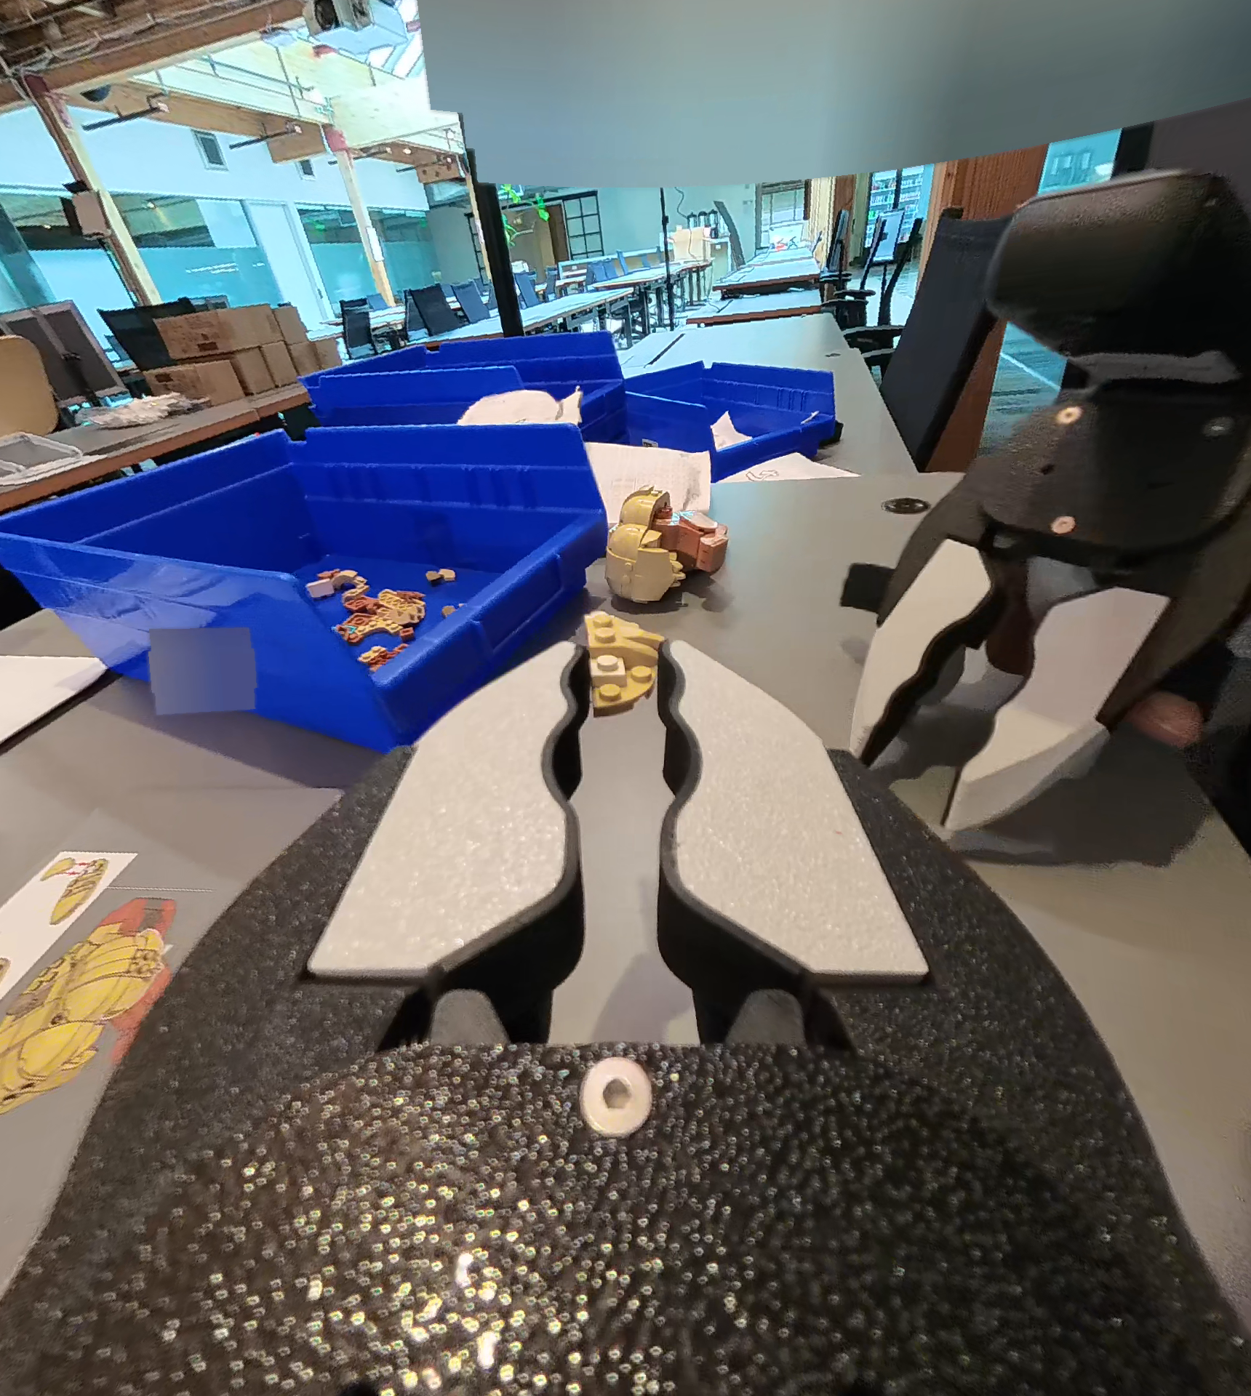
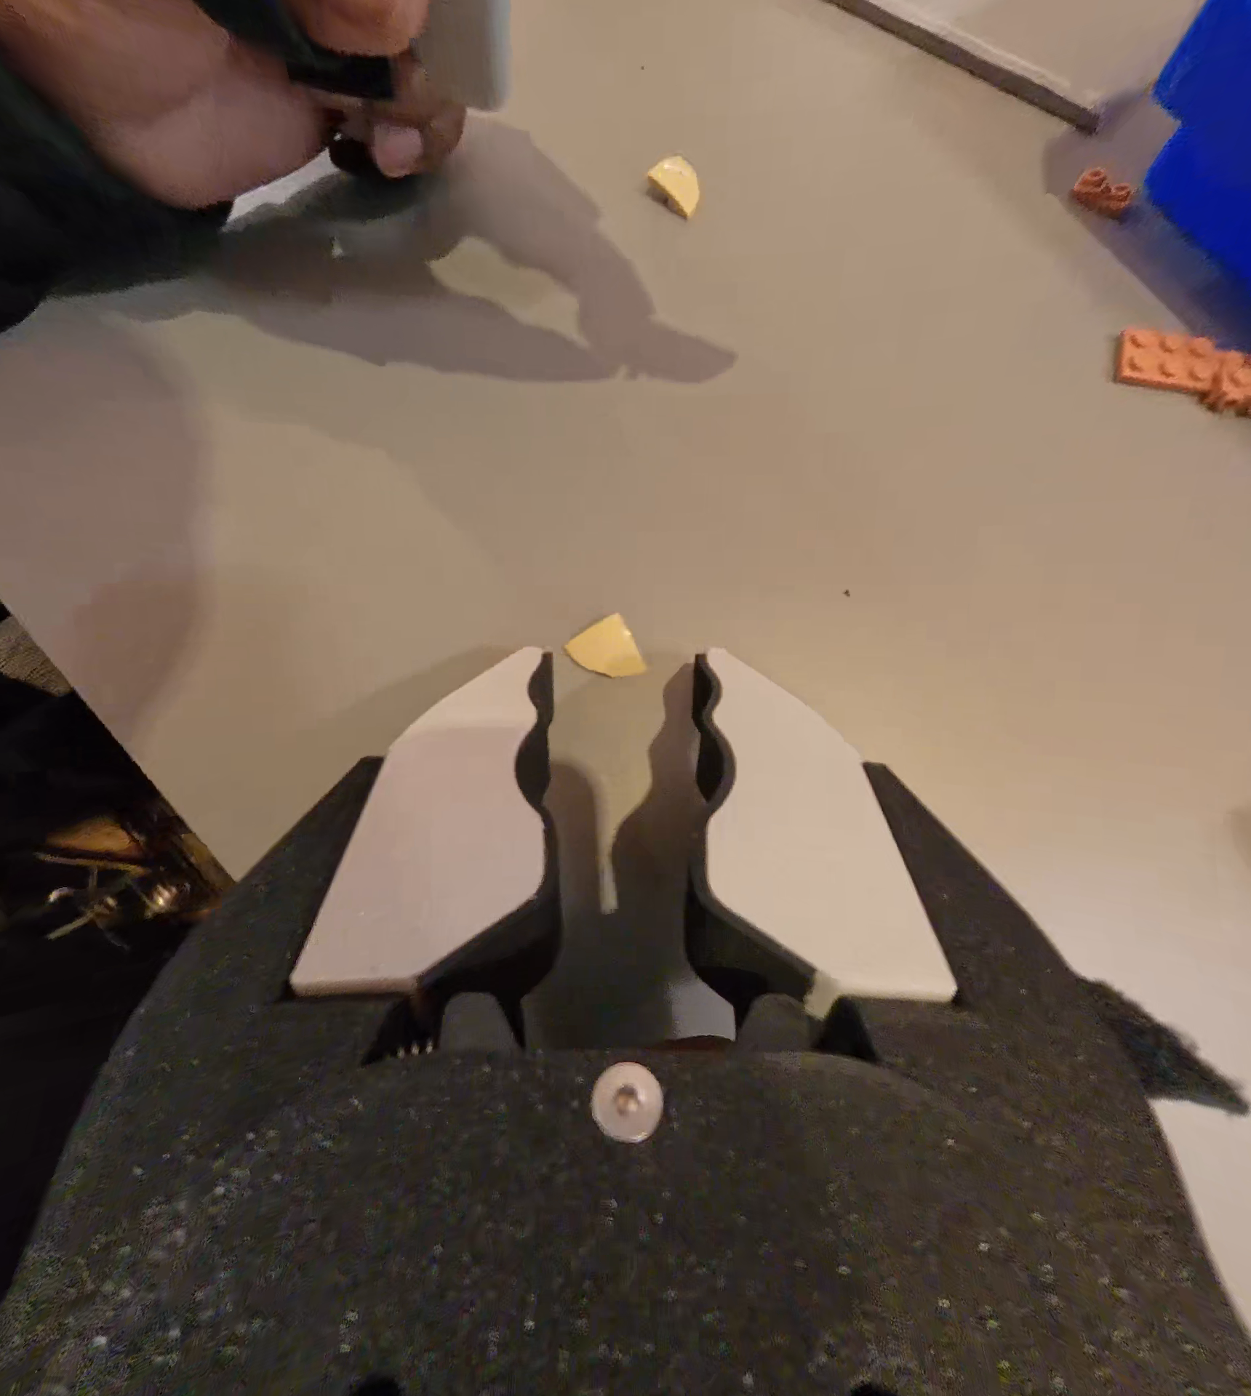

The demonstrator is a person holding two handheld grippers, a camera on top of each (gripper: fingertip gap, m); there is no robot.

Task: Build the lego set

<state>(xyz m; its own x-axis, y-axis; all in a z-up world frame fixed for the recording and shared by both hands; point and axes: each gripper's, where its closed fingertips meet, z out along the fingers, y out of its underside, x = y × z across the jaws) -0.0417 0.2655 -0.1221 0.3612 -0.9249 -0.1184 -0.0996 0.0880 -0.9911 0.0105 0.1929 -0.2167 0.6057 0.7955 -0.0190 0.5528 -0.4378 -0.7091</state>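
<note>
Low left wrist view across the grey table (image 1: 796, 544); right wrist view steeply downward, perhaps sharing only tabletop.

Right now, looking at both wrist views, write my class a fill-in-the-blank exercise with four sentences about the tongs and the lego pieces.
1. The left tongs grip a ____ lego assembly.
2. The loose pieces lie in a ____ bin.
3. The right tongs are ____, with a wedge on the table at their tips.
4. The studded plate is ____ in colour.

Missing words: tan; blue; open; orange
</note>
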